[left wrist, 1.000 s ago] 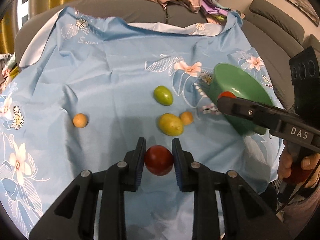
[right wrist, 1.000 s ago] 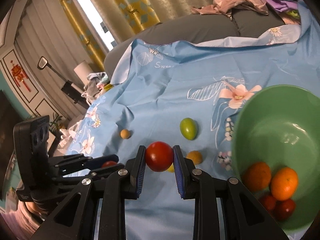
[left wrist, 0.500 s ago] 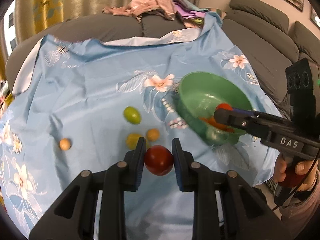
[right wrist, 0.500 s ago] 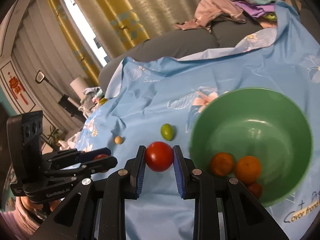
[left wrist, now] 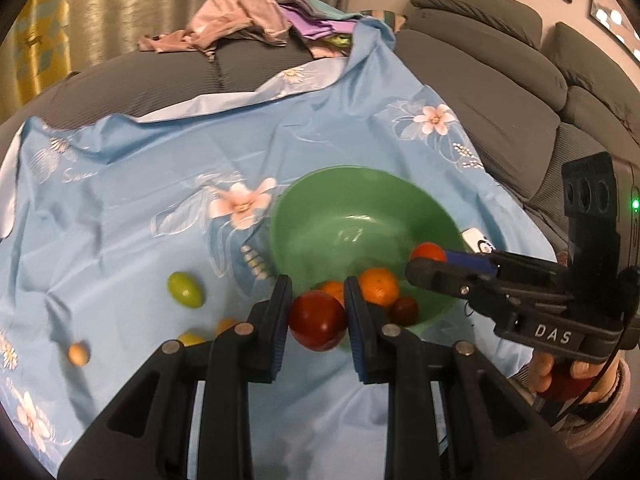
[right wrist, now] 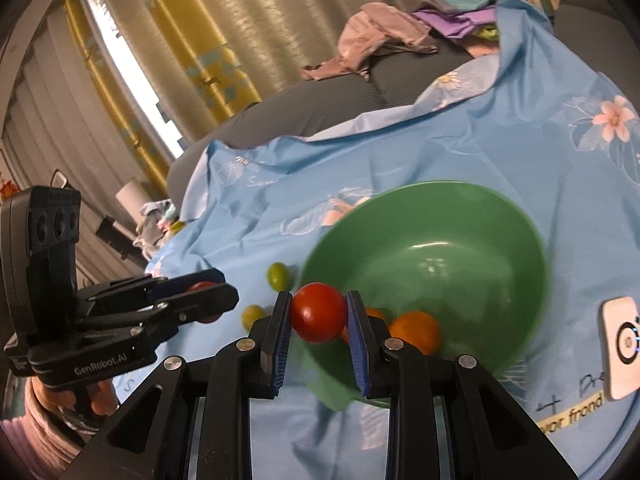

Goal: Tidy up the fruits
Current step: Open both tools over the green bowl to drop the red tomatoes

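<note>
My left gripper (left wrist: pixel 318 322) is shut on a dark red fruit (left wrist: pixel 317 321), held above the near rim of the green bowl (left wrist: pixel 352 204). My right gripper (right wrist: pixel 319 314) is shut on a bright red fruit (right wrist: pixel 318 312) over the bowl's (right wrist: pixel 472 216) left rim. The bowl holds two oranges (left wrist: pixel 378 286) and a small dark red fruit (left wrist: pixel 404 310). A green fruit (left wrist: pixel 184 290), a yellow fruit (left wrist: pixel 191 338) and two small orange fruits (left wrist: pixel 78 354) lie on the blue cloth left of the bowl. The right gripper shows in the left wrist view (left wrist: pixel 430 258), the left gripper in the right wrist view (right wrist: pixel 208 294).
A blue floral cloth (left wrist: pixel 120 200) covers the surface. A grey sofa (left wrist: pixel 500 92) with piled clothes (left wrist: pixel 240 20) stands behind. A white phone-like object (right wrist: pixel 622 340) lies right of the bowl. Curtains (right wrist: pixel 180 40) hang at the back.
Both grippers, each still holding its red fruit, have moved toward the green bowl. The bowl now sits right in front of both.
</note>
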A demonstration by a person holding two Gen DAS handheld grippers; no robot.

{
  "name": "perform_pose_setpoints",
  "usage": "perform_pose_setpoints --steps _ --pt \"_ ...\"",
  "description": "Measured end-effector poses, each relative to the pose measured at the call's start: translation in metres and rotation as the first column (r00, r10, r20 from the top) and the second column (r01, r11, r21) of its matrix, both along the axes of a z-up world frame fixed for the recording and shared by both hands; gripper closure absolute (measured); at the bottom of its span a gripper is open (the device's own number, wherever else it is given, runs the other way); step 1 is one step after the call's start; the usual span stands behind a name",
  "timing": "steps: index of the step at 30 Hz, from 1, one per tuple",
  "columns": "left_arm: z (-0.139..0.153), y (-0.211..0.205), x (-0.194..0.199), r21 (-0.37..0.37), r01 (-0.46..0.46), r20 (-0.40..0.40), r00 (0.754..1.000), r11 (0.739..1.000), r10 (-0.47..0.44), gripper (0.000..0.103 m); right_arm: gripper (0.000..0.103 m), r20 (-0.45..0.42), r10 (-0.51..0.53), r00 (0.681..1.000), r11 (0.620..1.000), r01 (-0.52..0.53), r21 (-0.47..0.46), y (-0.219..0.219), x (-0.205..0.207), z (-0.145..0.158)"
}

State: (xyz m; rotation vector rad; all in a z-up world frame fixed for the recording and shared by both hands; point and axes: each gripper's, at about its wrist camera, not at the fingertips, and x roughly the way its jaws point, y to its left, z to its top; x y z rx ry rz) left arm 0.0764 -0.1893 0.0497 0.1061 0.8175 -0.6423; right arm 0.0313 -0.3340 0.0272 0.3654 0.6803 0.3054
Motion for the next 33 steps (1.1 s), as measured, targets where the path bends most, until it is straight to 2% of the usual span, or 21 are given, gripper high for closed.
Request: perform_pose_setpoints --steps 9,18,19,21,22,23,24,26,29,33 --pt "-0.013 -0.039 0.011 0.025 0.077 -0.029 0.997 0.997 -0.077 0.077 0.074 -0.028 -0.052 0.998 0.999 0.052 0.0 -0.022 0.0 -0.011" --pt "-0.032 -0.045 0.025 0.045 0.061 -0.092 0.994 0.997 -0.057 0.076 0.074 -0.068 -0.073 0.995 0.997 0.071 -0.022 -0.026 0.004 -0.018" --pt "-0.033 -0.045 0.026 0.043 0.058 -0.094 0.994 0.997 -0.053 0.074 0.074 -0.071 -0.078 0.994 0.997 0.077 -0.021 -0.027 0.004 -0.019" --pt "-0.032 -0.044 0.025 0.04 0.055 -0.092 0.994 0.998 -0.051 0.059 0.074 -0.078 -0.095 0.992 0.995 0.094 -0.016 -0.031 0.003 -0.02" --pt "-0.03 -0.042 0.024 0.038 0.05 -0.089 0.995 0.998 -0.046 0.047 0.074 -0.081 -0.1 0.992 0.995 0.099 -0.007 -0.033 0.002 -0.02" --pt "-0.029 -0.04 0.024 0.035 0.044 -0.085 0.996 0.998 -0.041 0.043 0.074 -0.083 -0.101 0.991 0.995 0.102 -0.001 -0.034 0.002 -0.02" --pt "-0.026 -0.037 0.023 0.027 0.038 -0.082 0.996 0.999 -0.036 0.042 0.072 -0.084 -0.107 0.991 0.994 0.108 0.006 -0.036 0.001 -0.019" --pt "-0.022 -0.031 0.022 0.023 0.019 -0.081 0.997 1.0 -0.017 0.034 0.068 -0.081 -0.12 0.989 0.993 0.121 0.005 -0.038 -0.001 -0.017" --pt "-0.017 -0.012 0.017 0.019 -0.019 -0.072 0.997 1.0 0.02 0.026 0.067 -0.069 -0.138 0.988 0.99 0.14 0.014 -0.043 -0.008 -0.012" --pt "-0.017 0.029 0.006 0.043 -0.115 -0.07 0.991 0.993 0.117 0.022 0.067 -0.057 -0.155 0.986 0.987 0.157 0.023 -0.047 -0.017 -0.007"
